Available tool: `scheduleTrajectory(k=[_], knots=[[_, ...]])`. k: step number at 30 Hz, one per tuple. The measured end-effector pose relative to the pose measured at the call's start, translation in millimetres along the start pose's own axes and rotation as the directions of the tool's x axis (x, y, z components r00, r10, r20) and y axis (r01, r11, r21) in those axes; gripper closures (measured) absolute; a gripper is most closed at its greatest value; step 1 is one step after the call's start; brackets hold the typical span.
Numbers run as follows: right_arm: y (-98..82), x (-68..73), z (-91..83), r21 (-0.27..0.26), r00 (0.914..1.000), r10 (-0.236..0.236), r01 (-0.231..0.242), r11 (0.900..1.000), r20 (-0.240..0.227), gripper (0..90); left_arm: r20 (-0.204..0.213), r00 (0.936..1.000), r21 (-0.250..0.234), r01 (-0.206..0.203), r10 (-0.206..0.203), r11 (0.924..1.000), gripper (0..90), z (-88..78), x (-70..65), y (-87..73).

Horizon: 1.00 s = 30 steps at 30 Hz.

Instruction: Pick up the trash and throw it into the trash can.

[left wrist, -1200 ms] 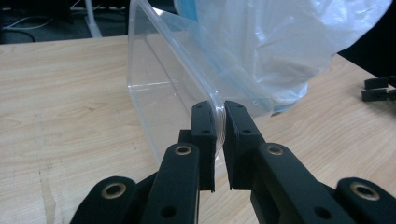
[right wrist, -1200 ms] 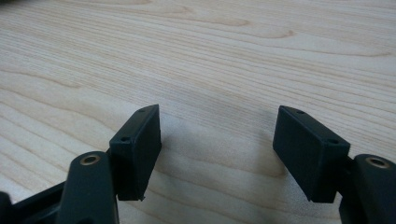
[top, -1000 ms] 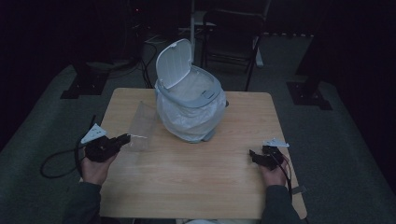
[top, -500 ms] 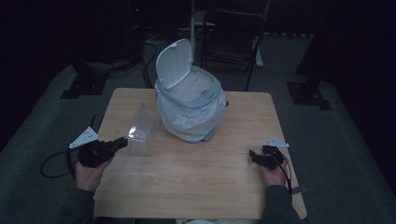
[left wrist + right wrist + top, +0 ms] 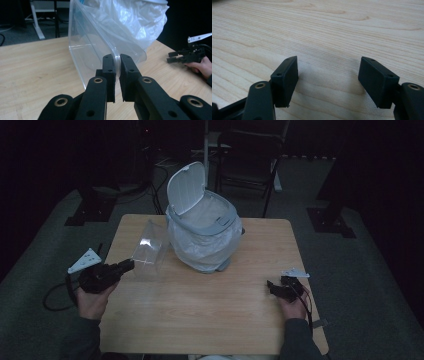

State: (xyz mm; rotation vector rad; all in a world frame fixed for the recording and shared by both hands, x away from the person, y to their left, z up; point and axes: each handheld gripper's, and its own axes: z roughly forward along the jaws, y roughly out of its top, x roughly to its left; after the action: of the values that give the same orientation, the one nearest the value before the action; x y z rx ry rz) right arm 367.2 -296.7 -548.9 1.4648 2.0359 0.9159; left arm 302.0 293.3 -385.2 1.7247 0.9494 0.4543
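Jaws of your left hand-held gripper [image 5: 117, 75] are clamped on the rim of a clear plastic container [image 5: 95, 47], which stands tilted on the counter [image 5: 200, 305] just beside the lined bin [image 5: 205, 232]. The bin's white lid [image 5: 186, 187] stands raised. Your right hand-held gripper [image 5: 328, 82] rests low over bare wood near the counter's right edge, jaws spread wide, gripping nothing.

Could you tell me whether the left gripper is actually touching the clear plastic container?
Touching. In the left gripper view, the left gripper has both jaws closed on the rim of the clear plastic container, with no gap.
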Motion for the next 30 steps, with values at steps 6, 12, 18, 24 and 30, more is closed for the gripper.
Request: scheduleTrajectory(k=[6, 12, 18, 24, 30], knots=[[0.0, 0.0, 0.0, 0.0, 1.0, 0.0, 0.0, 1.0, 0.0, 31.5, -0.032, 0.9995, -0.011, -0.009, 0.008, 0.9999, 84.7, 0.0, -2.8, 14.3], [0.0, -0.1, 0.0, 0.0, 1.0, -0.001, 0.001, 1.0, 0.0, 31.4, -0.042, 0.999, -0.035, -0.014, 0.013, 0.9993, 84.8, -6.7, -5.9, 25.9], [0.0, -0.1, 0.0, 0.0, 1.0, -0.002, 0.002, 1.0, -0.001, 31.3, -0.014, 0.9995, -0.063, -0.03, 0.029, 0.9976, 84.7, -15.6, -12.8, 35.2], [0.0, -0.1, 0.1, 0.0, 1.0, -0.002, 0.002, 1.0, -0.001, 31.3, 0.013, 0.9989, -0.082, -0.044, 0.045, 0.9957, 84.7, -22.7, -21.0, 41.5], [0.0, -0.2, 0.2, -0.002, 1.0, -0.003, 0.003, 1.0, 0.0, 31.3, 0.02, 0.9977, -0.091, -0.063, 0.065, 0.9938, 84.8, -28.6, -28.2, 50.8]])
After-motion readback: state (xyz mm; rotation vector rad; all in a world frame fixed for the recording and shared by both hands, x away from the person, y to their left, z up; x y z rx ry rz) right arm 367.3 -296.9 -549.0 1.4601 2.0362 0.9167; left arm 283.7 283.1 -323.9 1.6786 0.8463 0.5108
